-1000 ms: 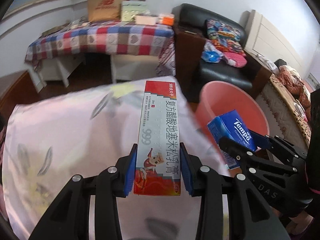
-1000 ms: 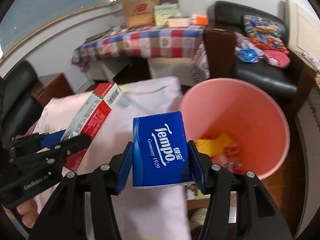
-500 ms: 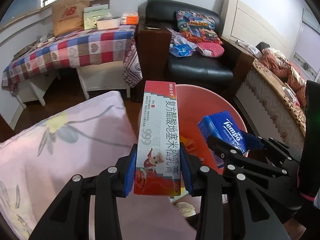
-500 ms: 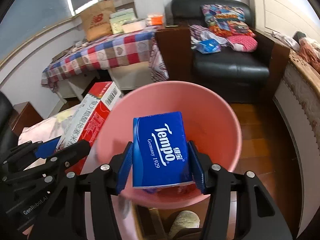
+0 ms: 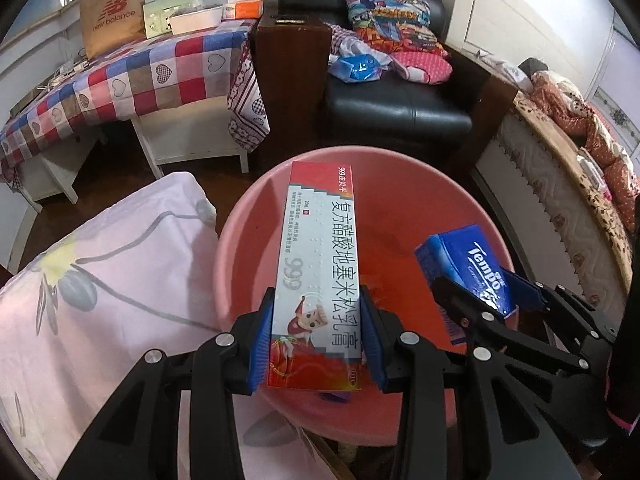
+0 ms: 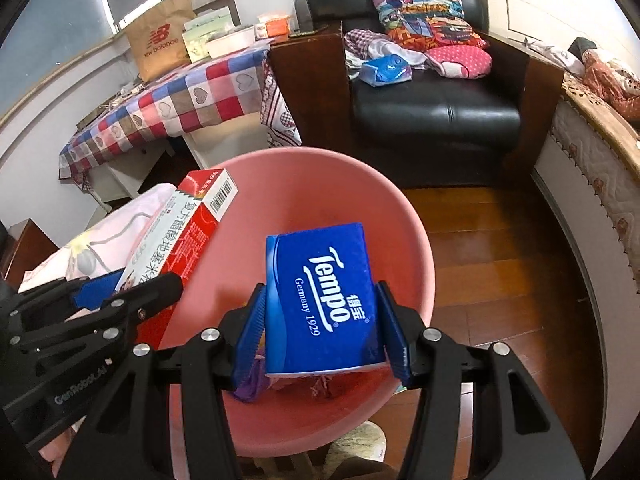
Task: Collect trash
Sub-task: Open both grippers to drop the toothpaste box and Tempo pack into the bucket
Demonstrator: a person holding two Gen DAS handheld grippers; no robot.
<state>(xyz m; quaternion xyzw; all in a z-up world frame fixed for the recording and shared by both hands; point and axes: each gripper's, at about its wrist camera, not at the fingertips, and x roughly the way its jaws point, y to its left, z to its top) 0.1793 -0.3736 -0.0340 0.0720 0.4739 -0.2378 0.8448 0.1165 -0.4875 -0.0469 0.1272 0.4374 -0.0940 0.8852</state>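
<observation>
Both grippers have travelled from the bedspread [image 5: 100, 280] to above the pink bin [image 5: 240, 240]; left gripper [image 5: 316, 336] clamps the ointment box [image 5: 320, 264], right gripper [image 6: 320, 332] clamps the tissue pack [image 6: 320, 296], ready for release

bin [image 6: 420, 280] floor: mostly hidden | trash [image 6: 320, 390] under packet: unidentifiable

The right tool [image 6: 320, 328] clamps a blue Tempo tissue pack [image 6: 322, 300] between its blue pads, held over the mouth of a pink bin [image 6: 404, 240] with scraps lying at its bottom. At the left, the left tool [image 6: 132, 292] grips a red and white medicine box [image 6: 188, 232] – its far end reaches over the bin's rim. Behind stand a black armchair [image 6: 436, 116] and a worktop under a checked cloth [image 6: 180, 100].
</observation>
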